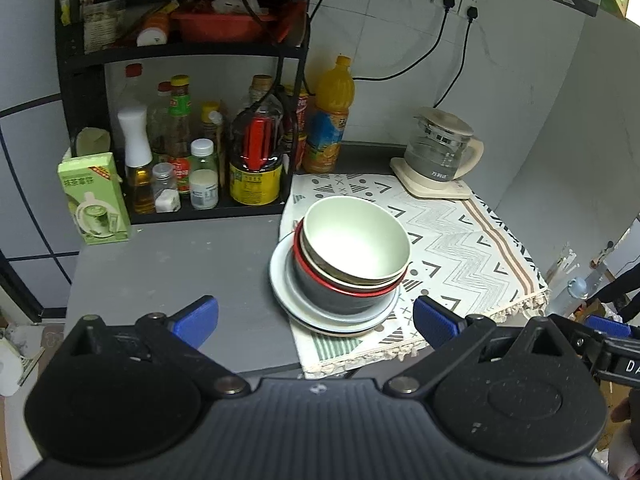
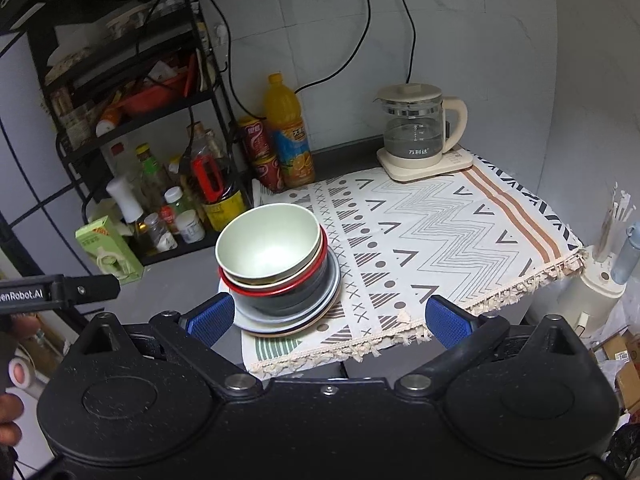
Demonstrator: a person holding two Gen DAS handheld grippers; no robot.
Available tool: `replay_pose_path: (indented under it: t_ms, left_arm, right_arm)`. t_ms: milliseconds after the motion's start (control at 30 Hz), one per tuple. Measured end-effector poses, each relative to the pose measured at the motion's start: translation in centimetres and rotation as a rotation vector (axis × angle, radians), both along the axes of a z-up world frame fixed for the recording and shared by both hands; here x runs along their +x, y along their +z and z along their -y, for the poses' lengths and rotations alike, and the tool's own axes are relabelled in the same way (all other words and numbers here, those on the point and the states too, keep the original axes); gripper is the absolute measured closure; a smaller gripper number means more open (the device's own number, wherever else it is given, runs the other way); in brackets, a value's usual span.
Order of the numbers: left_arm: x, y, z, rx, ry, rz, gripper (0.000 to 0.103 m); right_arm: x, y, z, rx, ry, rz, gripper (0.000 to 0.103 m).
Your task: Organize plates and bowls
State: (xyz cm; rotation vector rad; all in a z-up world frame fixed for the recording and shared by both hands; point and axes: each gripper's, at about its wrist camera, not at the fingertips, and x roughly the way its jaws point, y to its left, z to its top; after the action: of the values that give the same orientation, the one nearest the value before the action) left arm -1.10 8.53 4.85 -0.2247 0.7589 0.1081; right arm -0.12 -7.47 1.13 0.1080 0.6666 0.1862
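Both hand-held grippers, left [image 1: 316, 322] and right [image 2: 328, 318], were spread wide, empty. Pale green round bowl [image 1: 356, 238] topped nested bowls on stacked pale plates [image 1: 280, 280], straddling the patterned cloth [image 1: 460, 240] edge on the grey table [image 1: 172, 276]. Looked basically sorted already, honestly.

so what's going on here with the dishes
A person holds a hand-held gripper in each hand, both open and empty, in front of a stack of bowls sitting on plates at the edge of a patterned cloth. The left hand-held gripper and the right hand-held gripper hang short of the stack; nothing is gripped. A kettle stands behind.
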Motion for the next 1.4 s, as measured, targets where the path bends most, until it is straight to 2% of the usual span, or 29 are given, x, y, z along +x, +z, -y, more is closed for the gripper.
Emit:
replay_pose_path:
  t_ms: [133, 533, 1400]
  left_arm:
    - [-0.64, 0.03, -0.23, 0.010, 0.005, 0.001, 0.001]
    - [-1.15, -0.34, -0.52, -0.024, 0.004, -0.015, 0.001]
    - [-0.98, -0.74, -0.13, -0.004, -0.024, -0.030, 0.001]
  right_arm:
    - [-0.04, -0.38, 0.13, 0.014, -0.001, -0.005, 0.000]
    - [-0.18, -0.61, 0.30, 0.032, 0.013, -0.014, 0.000]
    - [-0.43, -0.54, 0.26, 0.041, 0.004, -0.009, 0.000]
